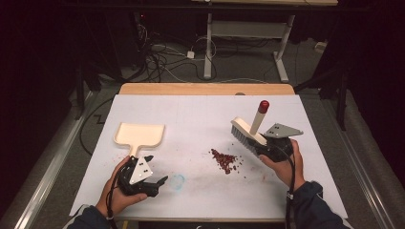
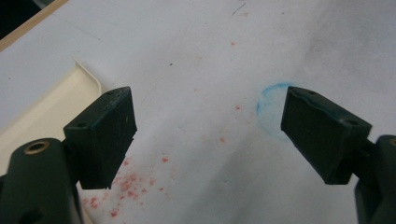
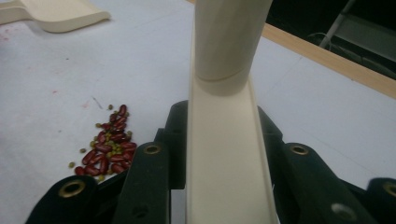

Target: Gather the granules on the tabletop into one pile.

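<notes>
I am holding the brush (image 1: pixel 248 131) in my right gripper (image 1: pixel 267 147), whose jaws are pinching the cream back of the brush head from both sides, as the right gripper view is showing with the brush (image 3: pixel 224 154) running straight up between the black jaws. In the high view the brush is hanging clear above the white table cover (image 1: pixel 200 119), bristles pointing down and to the left, while its handle is tilting up and away toward its red tip (image 1: pixel 263 106). The pile of red beans (image 1: pixel 224 160) is lying on the cover just to the left of and below the brush, apart from the bristles; in the right gripper view the beans (image 3: pixel 108 148) are mixing with a few small green ones. My left gripper (image 1: pixel 143 177) is resting low near the front left of the table, its jaws spread wide with nothing between them, and in the left gripper view its fingers (image 2: pixel 105 135) are framing bare cover with a faint blue ring (image 2: pixel 271 109) and some reddish specks. The cream dustpan (image 1: pixel 139 135) is lying flat on the cover just beyond my left gripper, its handle pointing toward me; whether the gripper is touching that handle I cannot quite tell from above.
</notes>
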Demonstrator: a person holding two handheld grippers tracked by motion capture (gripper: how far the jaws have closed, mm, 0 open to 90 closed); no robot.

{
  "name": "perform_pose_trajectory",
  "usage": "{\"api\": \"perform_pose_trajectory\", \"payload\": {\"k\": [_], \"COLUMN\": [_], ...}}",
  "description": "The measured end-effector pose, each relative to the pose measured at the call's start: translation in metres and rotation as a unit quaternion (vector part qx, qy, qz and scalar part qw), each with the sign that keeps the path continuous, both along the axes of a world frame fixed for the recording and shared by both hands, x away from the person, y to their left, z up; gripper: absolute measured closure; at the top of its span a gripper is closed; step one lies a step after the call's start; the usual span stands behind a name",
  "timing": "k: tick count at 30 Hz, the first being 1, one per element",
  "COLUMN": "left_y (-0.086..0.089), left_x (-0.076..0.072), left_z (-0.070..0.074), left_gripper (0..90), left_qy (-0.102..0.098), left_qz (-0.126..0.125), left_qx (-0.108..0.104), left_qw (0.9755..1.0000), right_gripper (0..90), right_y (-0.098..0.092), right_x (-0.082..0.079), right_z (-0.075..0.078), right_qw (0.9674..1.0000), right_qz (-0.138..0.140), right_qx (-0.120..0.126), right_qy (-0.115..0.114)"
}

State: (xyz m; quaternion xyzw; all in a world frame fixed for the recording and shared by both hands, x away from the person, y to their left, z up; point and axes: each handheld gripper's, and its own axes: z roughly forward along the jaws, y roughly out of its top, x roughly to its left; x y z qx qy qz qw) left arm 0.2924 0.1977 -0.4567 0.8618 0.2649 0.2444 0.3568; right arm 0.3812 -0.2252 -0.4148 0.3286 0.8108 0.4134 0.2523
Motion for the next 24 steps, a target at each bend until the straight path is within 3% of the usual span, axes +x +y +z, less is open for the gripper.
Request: {"api": "perform_pose_trajectory", "payload": {"k": [4, 8, 10, 12, 13, 14, 24], "left_y": [0.000, 0.000, 0.001, 0.001, 0.001, 0.001, 0.000], "left_x": [0.001, 0.001, 0.000, 0.000, 0.000, 0.000, 0.000], "left_z": [0.000, -0.001, -0.001, -0.001, -0.001, -0.001, -0.002], "left_gripper": [17.2, 17.2, 17.2, 17.2, 17.2, 17.2, 17.2], "left_qy": [0.000, 0.001, 0.001, 0.002, 0.001, 0.001, 0.002], "left_qz": [0.003, 0.004, 0.003, 0.004, 0.004, 0.004, 0.002], "left_qx": [0.000, 0.002, 0.004, 0.004, 0.005, 0.003, 0.007], "left_qw": [1.0000, 1.0000, 1.0000, 1.0000, 1.0000, 1.0000, 1.0000], "right_gripper": [67.4, 67.4, 67.5, 67.4, 67.4, 67.1, 67.1], "right_y": [0.005, 0.017, 0.023, 0.030, 0.033, 0.039, 0.049], "right_x": [0.012, 0.025, 0.025, 0.022, 0.019, 0.013, -0.013], "right_z": [-0.008, -0.023, -0.027, -0.027, -0.029, -0.032, -0.030], "right_qw": [0.9991, 0.9972, 0.9971, 0.9966, 0.9968, 0.9951, 0.9930], "right_qz": [-0.008, -0.019, -0.012, -0.004, 0.006, 0.026, 0.087], "right_qx": [-0.034, -0.070, -0.071, -0.080, -0.077, -0.092, -0.079], "right_qy": [-0.024, -0.019, -0.022, -0.022, -0.019, -0.023, -0.014]}}
